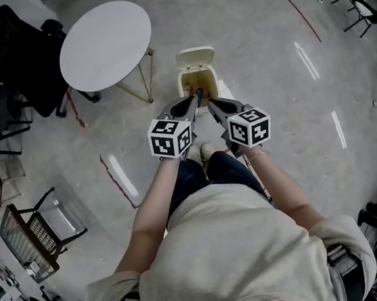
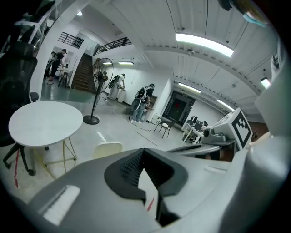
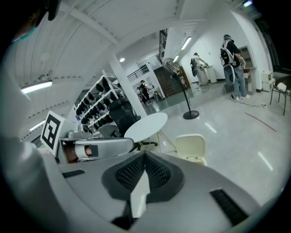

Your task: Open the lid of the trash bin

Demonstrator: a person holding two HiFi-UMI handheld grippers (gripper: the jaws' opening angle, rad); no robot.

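Bright overhead lighting, floor glare, fisheye edges

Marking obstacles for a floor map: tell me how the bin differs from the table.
The table is white and round; the bin is cream and boxy.
The table's top is much wider than the bin.
The table stands on thin legs; the bin sits straight on the floor, with its lid raised and its inside showing.
Both stand on the floor ahead of the person, close together.
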